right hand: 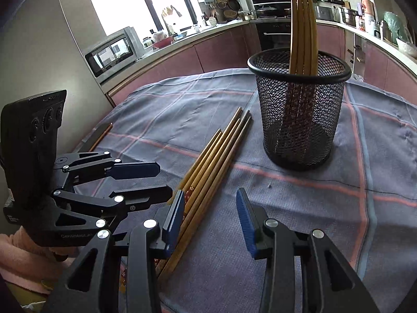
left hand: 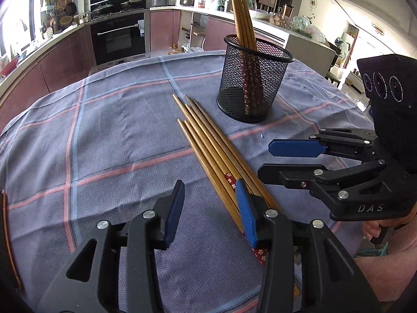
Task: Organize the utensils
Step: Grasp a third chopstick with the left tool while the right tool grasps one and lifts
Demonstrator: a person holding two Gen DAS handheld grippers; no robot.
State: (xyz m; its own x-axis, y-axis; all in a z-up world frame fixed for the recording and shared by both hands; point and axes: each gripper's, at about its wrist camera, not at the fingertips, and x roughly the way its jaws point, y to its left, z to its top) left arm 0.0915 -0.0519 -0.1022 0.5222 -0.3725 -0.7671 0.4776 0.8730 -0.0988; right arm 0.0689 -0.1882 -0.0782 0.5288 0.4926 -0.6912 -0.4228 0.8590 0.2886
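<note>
Several wooden chopsticks [left hand: 208,140] lie bundled on the blue checked tablecloth [left hand: 104,135], also in the right wrist view [right hand: 216,161]. A black mesh holder [left hand: 254,83] stands behind them with several chopsticks upright inside [left hand: 242,18]; it also shows in the right wrist view [right hand: 299,114]. My left gripper [left hand: 208,208] is open and empty, its right finger over the bundle's decorated ends. My right gripper [right hand: 208,214] is open and empty just right of the bundle; it appears in the left wrist view [left hand: 281,159].
The tablecloth [right hand: 338,221] covers a round table. A single chopstick [right hand: 100,137] lies near the table's left edge. Kitchen counters, an oven [left hand: 120,36] and a microwave [right hand: 112,52] stand beyond the table.
</note>
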